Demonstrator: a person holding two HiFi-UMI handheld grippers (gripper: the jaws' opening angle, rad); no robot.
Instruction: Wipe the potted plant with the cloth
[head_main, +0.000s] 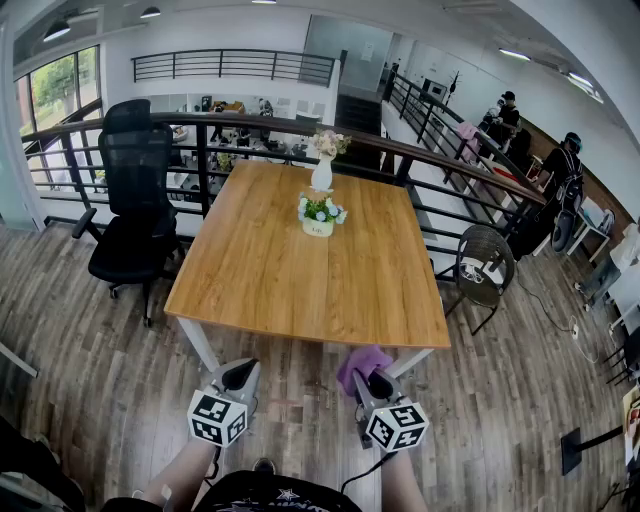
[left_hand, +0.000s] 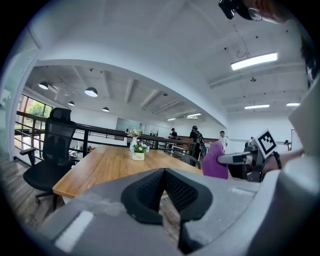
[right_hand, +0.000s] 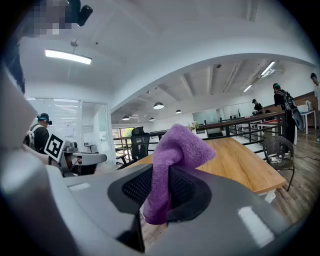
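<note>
So you're at the approach — right hand-held gripper (right_hand: 160, 192) clenched on the purple cloth (right_hand: 176, 149), left hand-held gripper (left_hand: 164, 192) clenched empty. The potted plant (head_main: 319, 214) stands well ahead of both on the surface (head_main: 290, 285) — next, carry the cloth forward to it.

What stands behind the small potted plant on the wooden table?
A tall white vase of pale flowers stands just behind the potted plant, then the dark railing. The plant's blooms cover the vase's foot.
</note>
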